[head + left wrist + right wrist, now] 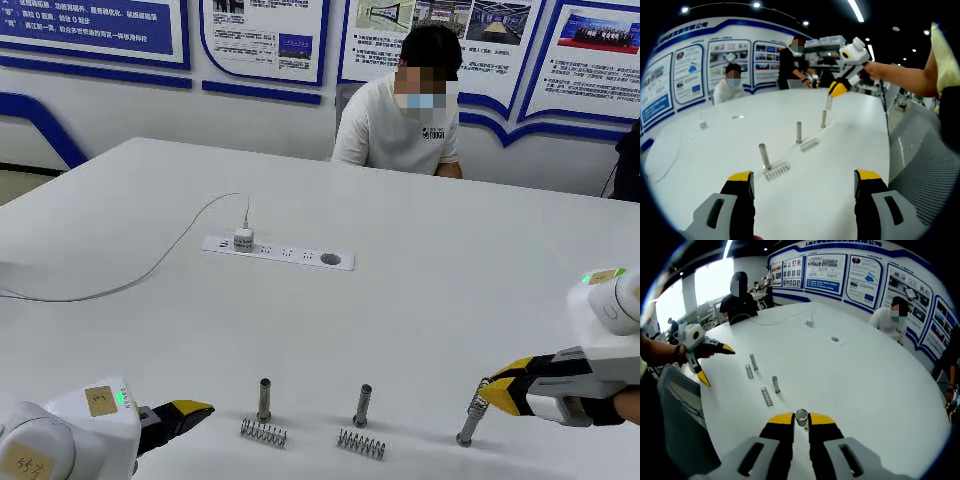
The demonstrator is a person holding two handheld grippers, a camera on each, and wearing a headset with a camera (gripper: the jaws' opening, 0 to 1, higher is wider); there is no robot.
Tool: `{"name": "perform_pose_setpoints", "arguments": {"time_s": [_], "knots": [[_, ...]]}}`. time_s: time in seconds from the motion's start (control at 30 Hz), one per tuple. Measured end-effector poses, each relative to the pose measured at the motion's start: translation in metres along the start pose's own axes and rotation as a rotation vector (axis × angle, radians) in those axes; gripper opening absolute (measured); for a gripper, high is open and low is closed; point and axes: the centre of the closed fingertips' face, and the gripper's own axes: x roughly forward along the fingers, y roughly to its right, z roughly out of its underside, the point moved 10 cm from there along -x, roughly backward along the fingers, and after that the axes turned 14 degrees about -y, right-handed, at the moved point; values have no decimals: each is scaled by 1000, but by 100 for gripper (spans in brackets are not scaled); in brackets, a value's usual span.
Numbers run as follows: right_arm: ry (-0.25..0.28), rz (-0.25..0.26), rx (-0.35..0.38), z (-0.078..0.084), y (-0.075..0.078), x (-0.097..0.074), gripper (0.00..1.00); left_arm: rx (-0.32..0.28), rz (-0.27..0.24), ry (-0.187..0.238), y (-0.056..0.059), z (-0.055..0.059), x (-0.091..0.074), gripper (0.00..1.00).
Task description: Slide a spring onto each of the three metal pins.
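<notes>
Between right fingers (782, 421), spring (801, 416) partly hidden.

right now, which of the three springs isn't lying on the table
The coiled metal spring held in the right gripper's jaws at the rightmost metal pin; the other two lie flat on the white table.

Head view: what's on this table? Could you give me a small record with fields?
Pins: three standing on the white table: left pin, middle pin, right pin
Loose springs: left spring and middle spring, each lying by its pin
In grip: third spring, in the shut right hand-held gripper, at the right pin's top
Idle: left hand-held gripper, open, empty
Beyond: power strip, seated person
</notes>
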Motion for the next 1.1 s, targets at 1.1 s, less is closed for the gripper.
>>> {"name": "perform_pose_setpoints", "arguments": {"time_s": [1.1], "knots": [[-14, 4, 43, 6, 15, 17, 12, -7, -6, -14, 1, 3, 0, 83]]}}
